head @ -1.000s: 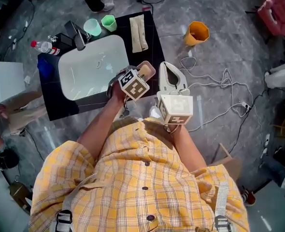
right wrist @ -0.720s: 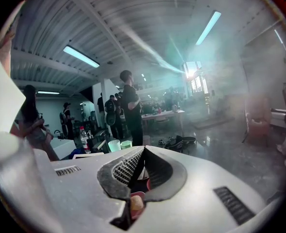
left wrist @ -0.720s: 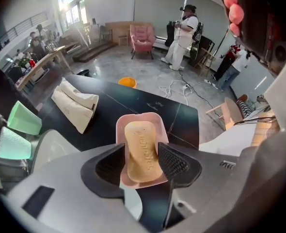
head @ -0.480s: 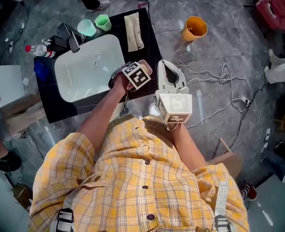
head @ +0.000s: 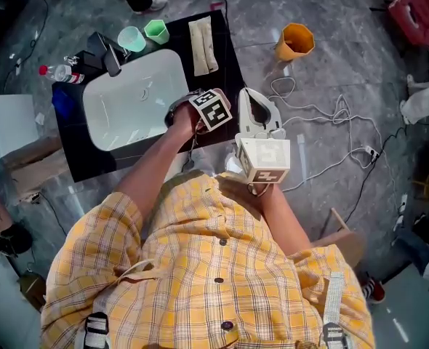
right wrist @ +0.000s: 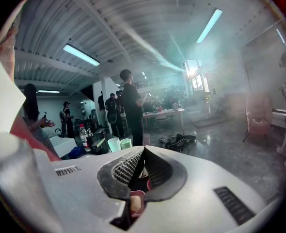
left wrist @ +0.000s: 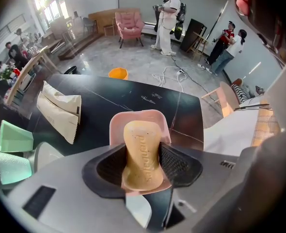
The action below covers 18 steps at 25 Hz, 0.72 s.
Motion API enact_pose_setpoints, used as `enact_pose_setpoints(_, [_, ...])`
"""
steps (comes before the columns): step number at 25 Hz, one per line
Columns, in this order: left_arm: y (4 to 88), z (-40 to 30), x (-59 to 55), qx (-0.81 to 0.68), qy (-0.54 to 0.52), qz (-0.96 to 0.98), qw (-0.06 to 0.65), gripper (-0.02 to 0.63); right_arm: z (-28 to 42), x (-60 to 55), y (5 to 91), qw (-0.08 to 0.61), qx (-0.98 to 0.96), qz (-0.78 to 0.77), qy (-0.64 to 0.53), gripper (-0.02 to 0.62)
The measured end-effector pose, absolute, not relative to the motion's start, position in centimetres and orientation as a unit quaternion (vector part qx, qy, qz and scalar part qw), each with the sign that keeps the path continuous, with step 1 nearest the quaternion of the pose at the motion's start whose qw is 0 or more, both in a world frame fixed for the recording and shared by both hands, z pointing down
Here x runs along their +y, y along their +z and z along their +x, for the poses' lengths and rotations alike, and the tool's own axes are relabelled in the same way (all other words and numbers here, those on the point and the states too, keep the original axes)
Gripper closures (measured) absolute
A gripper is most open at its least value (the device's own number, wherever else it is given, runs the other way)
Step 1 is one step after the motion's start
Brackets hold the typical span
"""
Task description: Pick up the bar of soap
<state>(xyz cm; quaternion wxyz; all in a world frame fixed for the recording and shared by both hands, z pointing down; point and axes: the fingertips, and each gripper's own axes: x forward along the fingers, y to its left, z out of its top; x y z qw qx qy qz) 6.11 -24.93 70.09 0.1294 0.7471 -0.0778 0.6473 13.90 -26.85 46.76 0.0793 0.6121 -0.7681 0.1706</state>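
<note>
A tan bar of soap (left wrist: 141, 139) lies in a pink soap dish (left wrist: 138, 118) on the black counter. My left gripper (left wrist: 143, 160) stands open around it, one pad on each side of the bar and the dish rim. In the head view the left gripper (head: 213, 110) sits over the counter's near right corner and covers most of the dish. The right gripper (head: 253, 102) hovers just right of it, off the counter edge. In the right gripper view its pads (right wrist: 143, 152) meet in a point, shut on nothing, with the soap dish (right wrist: 135, 202) glimpsed below them.
A white sink basin (head: 134, 97) is set in the black counter (head: 225, 49), with a faucet (head: 109, 57), two green cups (head: 156, 30), a bottle (head: 58, 75) and a folded towel (head: 202, 46). An orange bucket (head: 294, 43) and white cables (head: 323, 122) lie on the floor. People stand around the room.
The left gripper has shifted a little further over the pink dish, hiding more of it. The right gripper has stayed where it was.
</note>
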Motion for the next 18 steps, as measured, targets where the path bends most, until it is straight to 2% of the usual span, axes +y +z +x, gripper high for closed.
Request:
enact_pose_setpoints(11, [69.9,6.0,-24.8,-0.098,0.628,0.757,0.152,0.403,13.7,-26.5,46.5,0.078,-0.771,0.609,0.168,0.578])
enact_pose_setpoints(18, [66.5,6.6,-25.3,-0.135,0.588,0.78,0.165,0.403,13.8,-26.1,46.2,0.078,-0.772,0.609,0.164,0.578])
